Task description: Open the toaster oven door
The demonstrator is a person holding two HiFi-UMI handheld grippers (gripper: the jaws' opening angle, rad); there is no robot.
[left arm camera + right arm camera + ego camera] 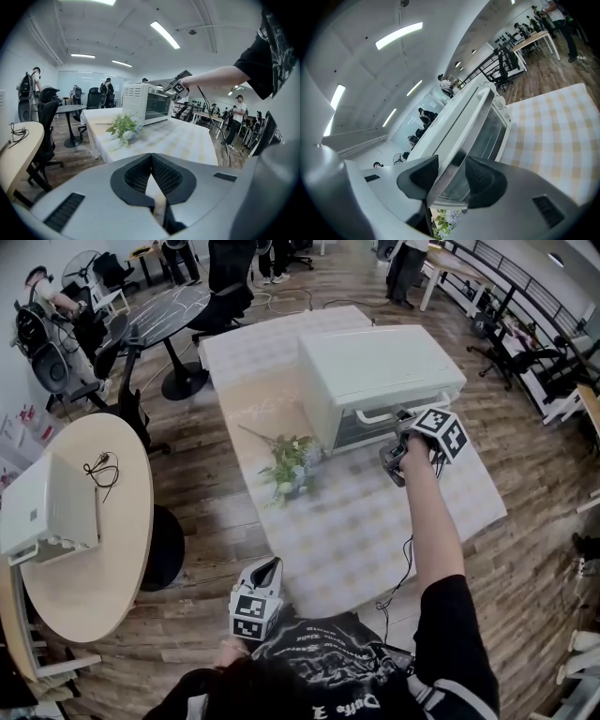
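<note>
Toaster oven [375,371] sits at upper centre of the head view, on the far part of a table [375,521] with a pale checked cloth. Its glass door [361,430] faces the lower right of the frame and looks closed. The door's bar handle [464,126] runs between the jaws of the right gripper [401,427], which stand wide apart; a gap shows beside one pad, so the bar isn't clamped. A bare forearm reaches up from the lower right of the frame to that gripper. The left gripper [265,573] is held low at bottom centre, off the near table edge and well apart from the oven, jaws pressed together on nothing. Just left of the oven a bunch of flowers [289,465] lies on the cloth. A round wooden table [112,540] stands at far left.
</note>
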